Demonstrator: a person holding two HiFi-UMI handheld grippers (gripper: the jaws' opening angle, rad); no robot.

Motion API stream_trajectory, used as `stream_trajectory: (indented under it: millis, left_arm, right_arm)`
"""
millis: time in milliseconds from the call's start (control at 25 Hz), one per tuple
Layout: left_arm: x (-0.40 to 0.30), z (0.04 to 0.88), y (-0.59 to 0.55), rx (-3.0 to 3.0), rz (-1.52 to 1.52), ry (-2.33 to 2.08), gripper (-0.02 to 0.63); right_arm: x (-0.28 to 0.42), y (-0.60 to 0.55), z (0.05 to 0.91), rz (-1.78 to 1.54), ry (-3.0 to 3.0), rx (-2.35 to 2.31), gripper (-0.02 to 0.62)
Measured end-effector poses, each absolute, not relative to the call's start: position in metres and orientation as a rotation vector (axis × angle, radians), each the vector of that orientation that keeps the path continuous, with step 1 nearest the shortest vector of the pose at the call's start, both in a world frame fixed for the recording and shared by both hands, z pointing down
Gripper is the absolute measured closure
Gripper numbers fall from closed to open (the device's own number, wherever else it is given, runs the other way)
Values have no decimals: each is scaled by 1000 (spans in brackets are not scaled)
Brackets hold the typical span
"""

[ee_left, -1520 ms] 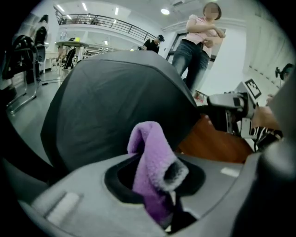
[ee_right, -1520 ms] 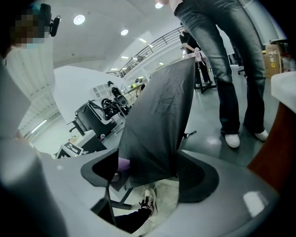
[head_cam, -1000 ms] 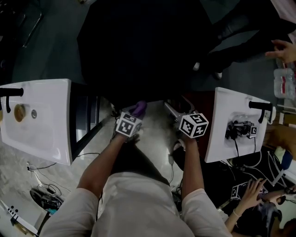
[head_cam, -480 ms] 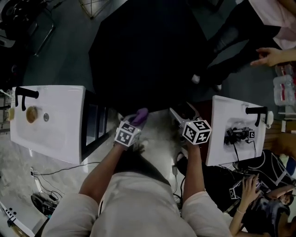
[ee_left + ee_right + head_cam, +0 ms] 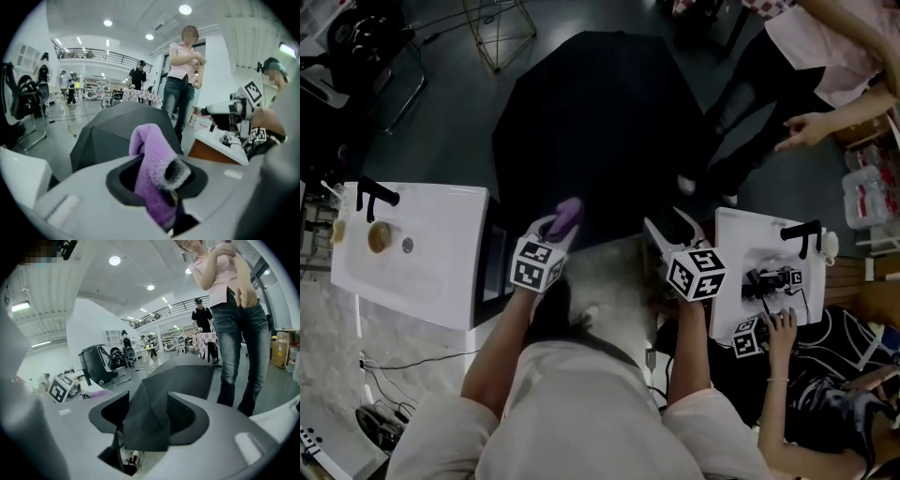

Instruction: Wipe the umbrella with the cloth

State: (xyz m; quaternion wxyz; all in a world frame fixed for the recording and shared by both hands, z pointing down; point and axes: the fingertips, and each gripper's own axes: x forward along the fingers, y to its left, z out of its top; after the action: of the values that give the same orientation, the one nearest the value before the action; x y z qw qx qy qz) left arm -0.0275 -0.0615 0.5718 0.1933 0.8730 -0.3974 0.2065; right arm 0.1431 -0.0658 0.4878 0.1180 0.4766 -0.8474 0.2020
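The open black umbrella stands on the floor ahead of me, its near edge at my hands. My left gripper is shut on a purple fluffy cloth, which sticks up out of the jaws with the umbrella's canopy beyond it. My right gripper is at the canopy's near right edge. A peaked fold of the black fabric lies between its jaws, which are closing round it with the gap still wide.
White sink-like tables stand at the left and right. A standing person is at the far right, close to the umbrella. Another person's hand rests on the right table. A wire stool is behind.
Both grippers have risen and the cloth has come up over the canopy's near edge. The view takes in more of the umbrella and floor. A hand has reached onto the right table.
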Motion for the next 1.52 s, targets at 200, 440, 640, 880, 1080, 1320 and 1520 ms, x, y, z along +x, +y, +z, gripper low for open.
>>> stream_trajectory:
  millis: [200, 440, 640, 880, 1080, 1320, 1520]
  left_arm:
    - [-49, 499, -65, 2522, 525, -1223, 485]
    - [-62, 421, -65, 2631, 448, -1308, 485]
    - [-66, 365, -59, 2722, 389, -1345, 485]
    - [-67, 308, -54, 2794, 314, -1379, 485]
    - [-72, 272, -46, 2846, 273, -1424, 485]
    - [-77, 240, -35, 2906, 259, -1466, 485]
    - [-77, 224, -31, 2935, 214, -1475, 485]
  right_arm:
    - [134, -53, 428, 467, -2548, 1416, 347]
    - [130, -47, 376, 347, -2557, 1432, 419]
    - [125, -39, 330, 243, -2619, 1427, 509]
    - [127, -30, 282, 142, -2647, 1465, 588]
    - [130, -23, 247, 65, -2641, 1503, 589]
    - [125, -18, 213, -21, -2654, 1515, 589]
    - [124, -20, 211, -47, -2643, 1519, 589]
